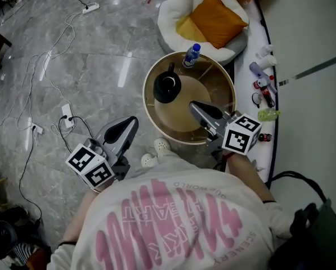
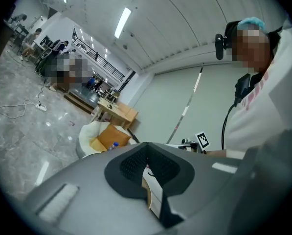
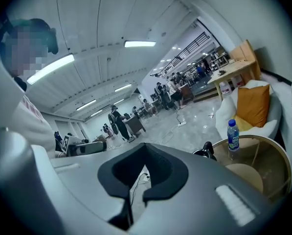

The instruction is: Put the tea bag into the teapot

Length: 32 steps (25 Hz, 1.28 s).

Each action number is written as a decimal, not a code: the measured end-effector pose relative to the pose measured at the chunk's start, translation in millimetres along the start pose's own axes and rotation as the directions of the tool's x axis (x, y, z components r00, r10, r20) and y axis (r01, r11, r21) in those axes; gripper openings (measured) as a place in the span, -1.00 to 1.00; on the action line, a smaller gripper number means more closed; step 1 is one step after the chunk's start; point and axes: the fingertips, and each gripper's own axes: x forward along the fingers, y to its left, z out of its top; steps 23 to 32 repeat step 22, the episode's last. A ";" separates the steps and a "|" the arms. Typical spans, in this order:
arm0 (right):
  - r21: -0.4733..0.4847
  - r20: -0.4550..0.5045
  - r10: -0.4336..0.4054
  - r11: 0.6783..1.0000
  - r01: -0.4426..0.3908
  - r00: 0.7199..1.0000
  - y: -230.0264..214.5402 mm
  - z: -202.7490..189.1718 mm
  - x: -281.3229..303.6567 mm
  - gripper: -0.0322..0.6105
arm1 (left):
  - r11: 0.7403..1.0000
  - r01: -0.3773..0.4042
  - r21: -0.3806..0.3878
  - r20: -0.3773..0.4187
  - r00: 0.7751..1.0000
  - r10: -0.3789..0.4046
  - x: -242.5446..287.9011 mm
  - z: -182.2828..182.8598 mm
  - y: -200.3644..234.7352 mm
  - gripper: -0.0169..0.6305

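1 black teapot [image 1: 167,86], rounded, glossy, standing on round table [image 1: 224,84], near bottle [image 1: 191,55]

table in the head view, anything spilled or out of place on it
Nothing spilled or tipped: the black teapot and the water bottle stand upright on the round table. One oddity for this task: no tea bag shows anywhere on it.

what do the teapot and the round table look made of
Teapot: glossy black, probably glazed ceramic or enamel, judging by its highlights. Round table: clear glass top, as a tan lower shelf shows through; rim looks like light wood.
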 end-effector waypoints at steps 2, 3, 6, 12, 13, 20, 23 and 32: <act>-0.012 -0.010 -0.010 1.000 0.010 1.000 4.2 -4.3 -2.2 -0.89 | 1.000 0.014 0.009 -0.009 1.000 -0.014 -0.8 -2.6 -3.4 -0.91; -0.016 -0.009 -0.013 1.000 0.013 1.000 5.4 -5.2 -2.6 -0.89 | 1.000 0.019 0.013 -0.014 1.000 -0.019 -0.7 -4.2 -4.5 -0.91; -0.028 0.003 -0.030 0.999 0.030 1.000 4.7 -3.9 -4.3 -0.89 | 1.000 0.031 0.000 -0.017 0.999 -0.031 0.3 -6.8 -4.7 -0.91; -0.012 0.047 -0.062 0.998 0.063 0.997 -1.3 4.4 -11.6 -0.89 | 0.999 0.036 -0.027 -0.007 0.999 -0.037 -1.9 -6.2 -1.1 -0.91; -0.012 0.056 -0.067 0.998 0.068 0.996 -2.0 6.1 -13.0 -0.89 | 0.999 0.037 -0.025 -0.009 0.999 -0.037 -1.8 -6.4 -0.8 -0.91; -0.022 0.054 -0.088 0.996 0.089 0.995 0.3 8.9 -19.6 -0.89 | 0.999 0.039 -0.033 0.005 0.999 -0.038 -2.4 0.0 -1.5 -0.91; -0.020 0.058 -0.086 0.996 0.087 0.995 2.0 10.9 -20.5 -0.89 | 0.998 0.046 -0.040 0.014 0.999 -0.046 -1.9 2.5 -3.5 -0.91; -0.020 0.058 -0.086 0.996 0.087 0.995 2.0 10.9 -20.5 -0.89 | 0.998 0.046 -0.040 0.014 0.999 -0.046 -1.9 2.5 -3.5 -0.91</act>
